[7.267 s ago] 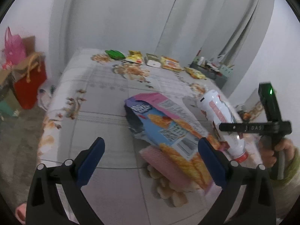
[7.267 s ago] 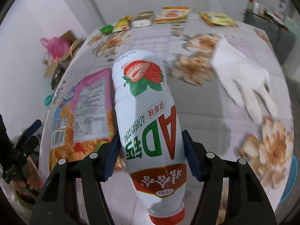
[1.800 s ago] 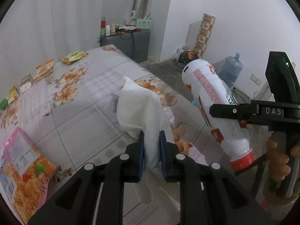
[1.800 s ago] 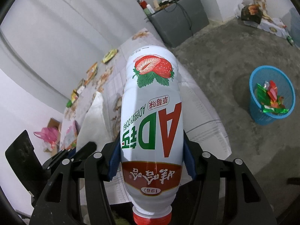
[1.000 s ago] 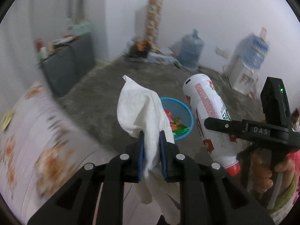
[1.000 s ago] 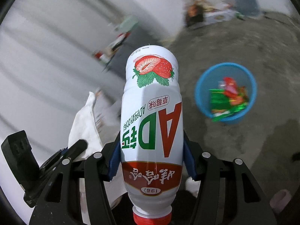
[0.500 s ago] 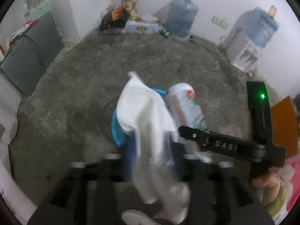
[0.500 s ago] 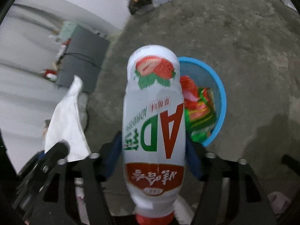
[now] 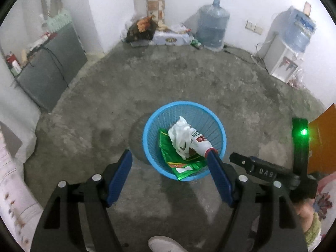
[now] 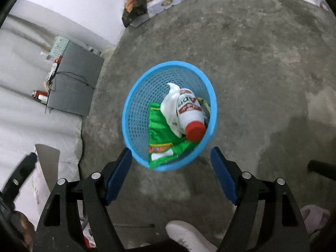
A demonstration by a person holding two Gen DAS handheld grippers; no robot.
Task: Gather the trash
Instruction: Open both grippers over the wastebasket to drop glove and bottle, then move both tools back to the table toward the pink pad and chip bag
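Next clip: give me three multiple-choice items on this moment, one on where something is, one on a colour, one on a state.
1. Where is the white glove?
A. on the floor beside the basket
B. inside the basket, against the bottle
C. between the left gripper's pads

2. What colour is the bottle's cap?
A. red
B. green
C. blue

3. How does the right gripper stand?
A. shut on the bottle
B. shut on nothing
C. open, nothing between its pads

Key:
1 B, the glove lies in the blue basket next to the bottle.
2 A, the cap facing the right wrist camera is red.
3 C, the blue pads stand wide apart over bare floor and the basket's edge.
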